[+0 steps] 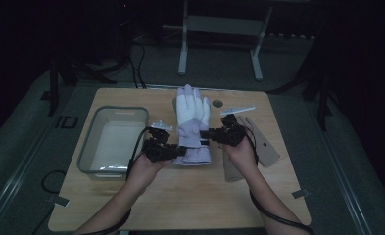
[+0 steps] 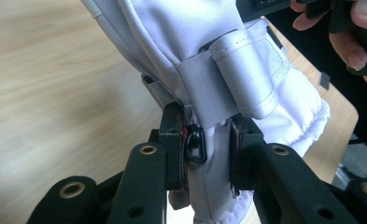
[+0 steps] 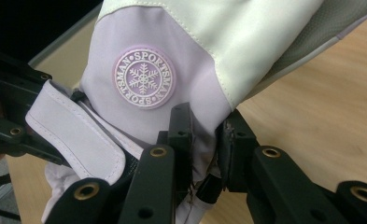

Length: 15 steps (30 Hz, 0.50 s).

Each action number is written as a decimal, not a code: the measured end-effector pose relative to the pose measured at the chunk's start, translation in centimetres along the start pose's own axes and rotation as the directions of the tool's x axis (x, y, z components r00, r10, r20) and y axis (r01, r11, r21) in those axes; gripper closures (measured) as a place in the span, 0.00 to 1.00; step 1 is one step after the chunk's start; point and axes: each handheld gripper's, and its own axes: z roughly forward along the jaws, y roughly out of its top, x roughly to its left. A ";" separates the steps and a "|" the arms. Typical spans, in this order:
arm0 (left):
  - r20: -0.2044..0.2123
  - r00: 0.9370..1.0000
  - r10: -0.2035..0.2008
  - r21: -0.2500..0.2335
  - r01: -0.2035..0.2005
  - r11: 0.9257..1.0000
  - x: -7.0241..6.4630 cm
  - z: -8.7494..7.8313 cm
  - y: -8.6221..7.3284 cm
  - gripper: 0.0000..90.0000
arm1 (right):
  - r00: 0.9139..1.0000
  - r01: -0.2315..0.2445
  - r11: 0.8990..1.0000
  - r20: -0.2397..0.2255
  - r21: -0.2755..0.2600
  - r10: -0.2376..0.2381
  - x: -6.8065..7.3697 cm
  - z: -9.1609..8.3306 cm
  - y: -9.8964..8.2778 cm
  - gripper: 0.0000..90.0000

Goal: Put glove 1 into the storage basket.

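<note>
At the left of the high view, the clear bin [image 1: 112, 142] is sitting open-topped on the table [image 1: 180, 196], its near rim just beside my left wrist. My left gripper [image 1: 178, 152] is pinching the cuff side of the ski glove [image 1: 192, 129]; in the left gripper view the jaws are pressing together on the fabric just below the wrist strap [image 2: 246, 74], with a black buckle ring [image 2: 196, 144] lying against one pad. I am judging that ring a slip risk: if the pad is bearing on hard plastic and not on cloth, the hold may be giving way under any sideways pull.

At centre frame the glove is hanging between both grippers, fingers pointing toward the top of the frame, cuff nearest me.

My right gripper [image 1: 207, 134] is pinching a thin fold of the lilac shell below the round badge [image 3: 144, 78]. The bite looks shallow, so the fold may be sliding out if the two hands are pulling apart.

To the right, a tan paper piece [image 1: 263, 144] is lying under my right hand and could be getting dragged. Open table is remaining along the bottom of the frame; the bin's wall is limiting leftward travel.
</note>
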 end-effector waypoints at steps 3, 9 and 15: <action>-0.023 1.000 0.012 -0.001 -0.012 1.000 0.5 -1.5 0.3 0.80 | 1.000 0.023 1.000 -0.006 -0.010 -0.023 0.9 0.5 1.1 0.86; -0.059 0.998 -0.005 -0.011 0.004 1.000 2.0 -4.1 0.1 0.80 | 0.997 0.077 0.997 -0.012 -0.011 -0.078 3.2 2.3 3.5 0.86; -0.089 0.996 -0.017 -0.014 0.016 1.000 3.4 -6.6 -0.5 0.80 | 0.995 0.092 0.995 -0.038 -0.023 -0.093 5.1 4.1 4.9 0.86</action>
